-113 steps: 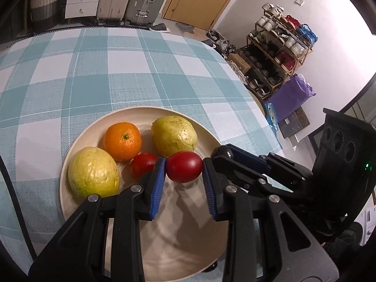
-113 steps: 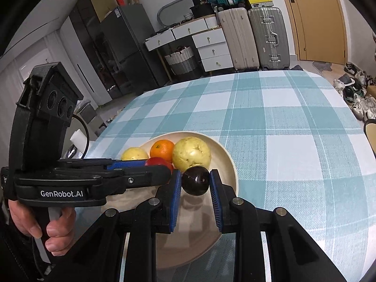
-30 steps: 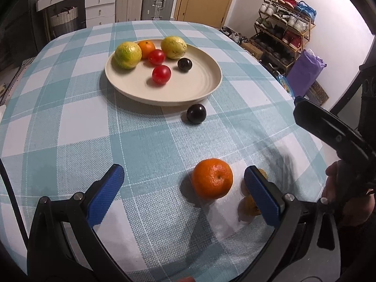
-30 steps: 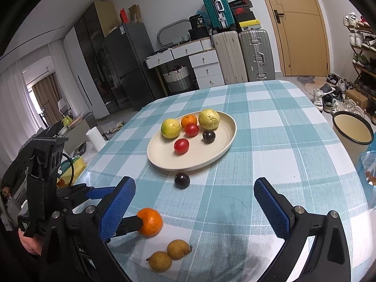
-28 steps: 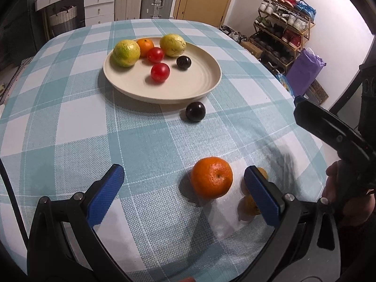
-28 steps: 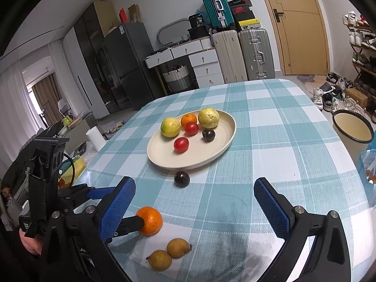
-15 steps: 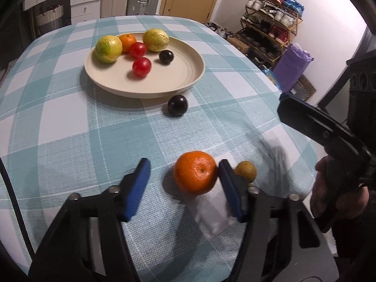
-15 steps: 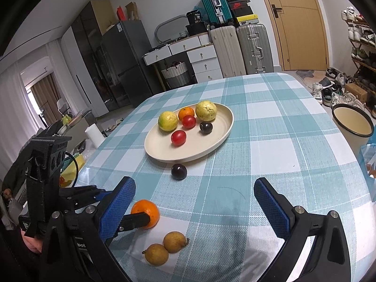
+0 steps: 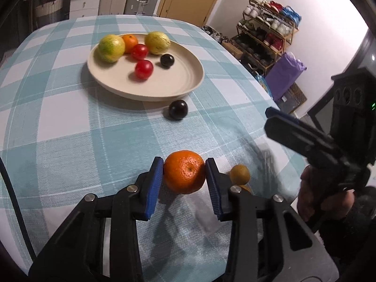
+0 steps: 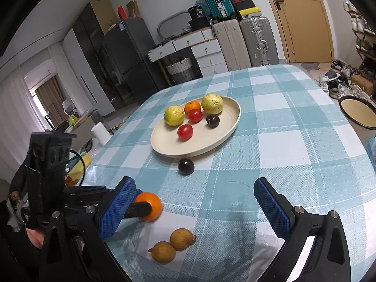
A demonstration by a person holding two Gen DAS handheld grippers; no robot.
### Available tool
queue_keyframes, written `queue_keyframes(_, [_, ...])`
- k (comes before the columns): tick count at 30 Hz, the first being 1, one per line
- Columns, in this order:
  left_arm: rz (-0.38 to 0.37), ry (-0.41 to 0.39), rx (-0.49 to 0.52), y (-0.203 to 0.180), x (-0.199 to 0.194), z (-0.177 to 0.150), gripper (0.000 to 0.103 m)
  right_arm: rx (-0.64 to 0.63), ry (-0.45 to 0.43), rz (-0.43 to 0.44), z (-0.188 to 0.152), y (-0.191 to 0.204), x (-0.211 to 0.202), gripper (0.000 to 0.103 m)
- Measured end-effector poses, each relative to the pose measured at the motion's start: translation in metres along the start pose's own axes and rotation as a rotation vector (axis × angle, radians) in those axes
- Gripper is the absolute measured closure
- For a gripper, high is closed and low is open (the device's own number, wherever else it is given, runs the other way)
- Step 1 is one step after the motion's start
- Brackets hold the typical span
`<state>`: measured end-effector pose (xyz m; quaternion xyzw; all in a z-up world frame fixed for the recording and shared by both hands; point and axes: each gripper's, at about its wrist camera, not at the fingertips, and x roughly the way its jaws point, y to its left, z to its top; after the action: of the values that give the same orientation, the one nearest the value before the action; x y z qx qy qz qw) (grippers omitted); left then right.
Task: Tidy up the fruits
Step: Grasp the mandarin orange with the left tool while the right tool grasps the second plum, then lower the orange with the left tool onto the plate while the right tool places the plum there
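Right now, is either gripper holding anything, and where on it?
The left gripper is closing on the orange, a blue pad against each side, with the fruit on the cloth. The right gripper is open and holds nothing.

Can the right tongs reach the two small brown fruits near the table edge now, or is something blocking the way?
Probably yes. The right tongs stand wide open and empty, and the two small brown fruits lie just ahead with nothing over them. The left tongs, closing on the orange, sit off to one side.
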<state>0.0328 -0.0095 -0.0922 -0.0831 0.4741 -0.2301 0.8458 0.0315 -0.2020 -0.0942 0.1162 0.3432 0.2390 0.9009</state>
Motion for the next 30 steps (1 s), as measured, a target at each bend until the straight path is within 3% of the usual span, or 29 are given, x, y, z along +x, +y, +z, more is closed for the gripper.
queue_keyframes(5, [-0.036, -0.016, -0.087, 0.023, -0.012, 0.005, 0.069, -0.007, 0.06, -0.008, 0.005, 0.002, 0.019, 0.0])
queue_keyframes(15, [-0.017, -0.029, -0.16, 0.06, -0.025, 0.008, 0.069, -0.022, 0.151, 0.012, 0.014, 0.01, 0.066, 0.002])
queue_keyframes(17, [-0.008, -0.032, -0.167, 0.065, -0.026, 0.008, 0.069, -0.028, 0.16, 0.018, 0.016, 0.013, 0.072, 0.012])
queue_keyframes(27, [-0.034, -0.038, -0.192, 0.076, -0.025, 0.012, 0.069, -0.048, 0.2, 0.014, 0.021, 0.02, 0.096, 0.027])
queue_keyframes(30, [-0.036, -0.038, -0.191, 0.076, -0.025, 0.012, 0.069, -0.066, 0.213, 0.005, 0.022, 0.023, 0.1, 0.038])
